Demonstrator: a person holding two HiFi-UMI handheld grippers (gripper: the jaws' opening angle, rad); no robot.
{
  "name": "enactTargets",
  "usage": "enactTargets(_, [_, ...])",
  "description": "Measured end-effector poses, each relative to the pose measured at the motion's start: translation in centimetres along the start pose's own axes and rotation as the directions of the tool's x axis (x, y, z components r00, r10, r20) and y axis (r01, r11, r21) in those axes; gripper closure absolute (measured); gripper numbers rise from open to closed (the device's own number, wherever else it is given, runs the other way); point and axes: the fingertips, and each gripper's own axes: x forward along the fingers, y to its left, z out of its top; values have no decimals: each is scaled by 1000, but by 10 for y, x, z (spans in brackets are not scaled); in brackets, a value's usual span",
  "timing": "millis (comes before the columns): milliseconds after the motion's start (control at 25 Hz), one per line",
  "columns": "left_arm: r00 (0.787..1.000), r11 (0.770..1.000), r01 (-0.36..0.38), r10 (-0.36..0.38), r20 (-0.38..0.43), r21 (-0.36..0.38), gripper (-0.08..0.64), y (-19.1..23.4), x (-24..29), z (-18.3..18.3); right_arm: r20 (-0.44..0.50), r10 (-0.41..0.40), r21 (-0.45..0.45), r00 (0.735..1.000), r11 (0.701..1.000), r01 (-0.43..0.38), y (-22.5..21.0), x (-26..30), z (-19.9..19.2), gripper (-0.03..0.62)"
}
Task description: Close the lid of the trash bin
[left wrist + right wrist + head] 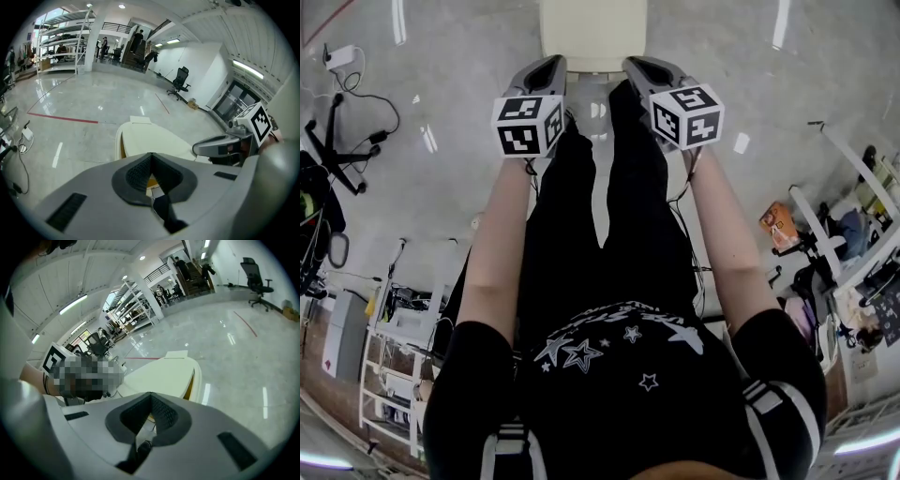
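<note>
My head camera looks steeply down past my chest and arms to the bin [592, 33] at the far edge. Cameras on my left gripper [546, 75] and right gripper [645, 73] look forward along their jaws, close over that bin; each catches the other gripper.

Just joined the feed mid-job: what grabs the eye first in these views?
The cream-coloured plastic trash bin lid sits dead ahead at the top of the head view, a yellow slit showing along its edge in both gripper views. The grey left gripper and grey right gripper point at it side by side, jaws together, holding nothing. A glossy grey floor spreads around.
</note>
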Motion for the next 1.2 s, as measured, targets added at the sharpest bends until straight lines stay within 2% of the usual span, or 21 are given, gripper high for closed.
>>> enactTargets(400, [994,1000,-16,17,-110,12,549,11,27,-47,-14,-16,37,1000,999,17,-11,13,-22,588])
enactTargets(600, [990,999,-43,45,-132,15,549,18,41,-64,-18,-22,42,1000,999,22,-13,21,-28,588])
enactTargets(880, [981,997,-54,63,-183,54,549,25,59,-79,-14,-17,79,1000,997,18,-15,25,-35,586])
enactTargets(1200, [979,996,-70,80,-188,59,549,25,63,-82,-38,-32,85,999,996,35,-28,31,-47,588])
